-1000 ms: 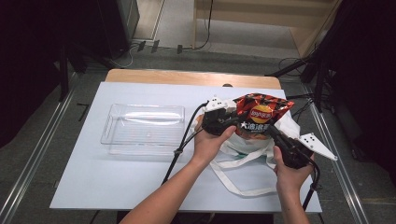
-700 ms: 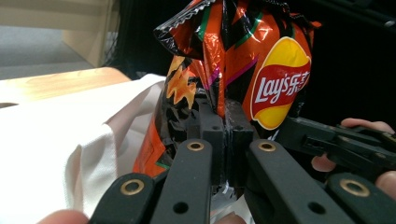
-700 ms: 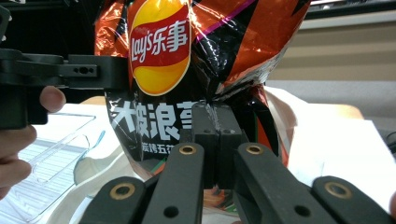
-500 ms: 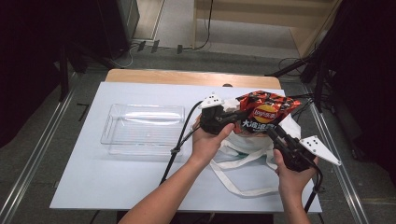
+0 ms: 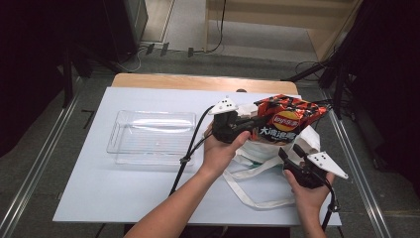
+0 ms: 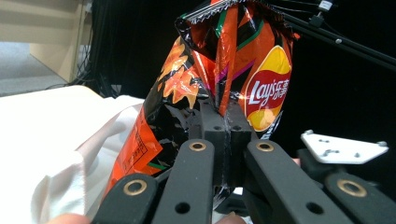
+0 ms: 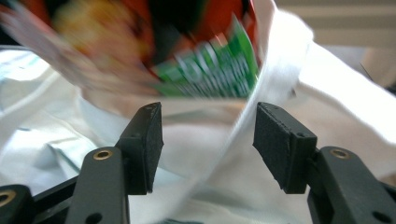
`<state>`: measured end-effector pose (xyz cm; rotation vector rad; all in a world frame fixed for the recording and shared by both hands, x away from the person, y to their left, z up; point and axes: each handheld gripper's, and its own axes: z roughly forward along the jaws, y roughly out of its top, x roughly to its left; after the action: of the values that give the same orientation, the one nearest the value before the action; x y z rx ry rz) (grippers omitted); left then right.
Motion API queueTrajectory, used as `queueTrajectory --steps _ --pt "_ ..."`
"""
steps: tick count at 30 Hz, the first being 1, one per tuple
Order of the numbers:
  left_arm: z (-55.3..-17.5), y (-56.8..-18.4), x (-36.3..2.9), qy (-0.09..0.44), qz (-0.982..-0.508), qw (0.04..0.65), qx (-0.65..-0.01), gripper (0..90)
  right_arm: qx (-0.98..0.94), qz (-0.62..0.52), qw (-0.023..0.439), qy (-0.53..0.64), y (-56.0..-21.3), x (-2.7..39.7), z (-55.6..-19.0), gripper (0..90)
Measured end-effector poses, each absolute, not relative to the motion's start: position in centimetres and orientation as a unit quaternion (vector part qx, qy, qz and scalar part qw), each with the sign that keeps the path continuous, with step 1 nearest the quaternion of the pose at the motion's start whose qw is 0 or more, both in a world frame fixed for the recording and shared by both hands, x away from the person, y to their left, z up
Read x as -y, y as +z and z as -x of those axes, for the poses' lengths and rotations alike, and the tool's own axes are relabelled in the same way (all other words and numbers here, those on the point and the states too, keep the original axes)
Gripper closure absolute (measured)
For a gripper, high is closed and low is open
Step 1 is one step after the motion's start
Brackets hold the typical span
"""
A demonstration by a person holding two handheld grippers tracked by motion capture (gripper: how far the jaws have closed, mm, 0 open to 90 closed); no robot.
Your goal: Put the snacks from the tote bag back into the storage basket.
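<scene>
Table [image 5: 124, 198]: white top; everything sits on its right half except the tray.
Clear tray [image 5: 151, 136]: transparent bin left of centre, nothing in it, well apart from the tote, in the same spot as a second ago.
Tote bag [image 5: 257, 158]: white cloth, slumped on the table with its straps looped toward the person; its mouth gapes under the chip bag.
Chip bag [image 5: 285, 121]: red and black snack bag, now above the tote's mouth and only its lower end near the cloth (a second ago it sat lower, with both grippers on it).
Left gripper [image 6: 224, 126]: jaws clamped tight on a fold of the chip bag's foil, the pads pressed together with the crease between them; it carries the bag's whole weight.
Right gripper [image 7: 208, 140]: jaws have just been opening and now stand apart, with tote cloth behind the gap but nothing pinched; in the high view it [image 5: 292, 153] has dropped away from the bag toward the tote's near rim.
What changed: the right gripper's hold has been given up, the left's kept.
Meaning: the bag looks nearly free of the tote; I judge the tray to be its likely destination, with the right gripper free to pin the cloth down.
</scene>
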<state>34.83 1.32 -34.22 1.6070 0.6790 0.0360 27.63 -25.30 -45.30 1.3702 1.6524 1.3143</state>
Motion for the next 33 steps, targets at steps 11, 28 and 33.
queueTrajectory --steps 11,28,33 --pt "-34.1 -32.9 -3.2 0.026 -0.699 0.655 -0.286 90.0 -0.605 -0.537 0.307 0.501 -45.8 26.4 -27.6 43.9" --pt "-34.4 -32.3 -8.1 0.048 -0.686 0.654 -0.316 90.0 -0.645 -0.491 0.279 0.514 -47.1 27.2 -23.8 0.6" --pt "-34.5 -31.8 -9.1 0.054 -0.687 0.653 -0.315 90.0 -0.644 -0.499 0.275 0.51 -47.2 28.1 -23.7 0.0"
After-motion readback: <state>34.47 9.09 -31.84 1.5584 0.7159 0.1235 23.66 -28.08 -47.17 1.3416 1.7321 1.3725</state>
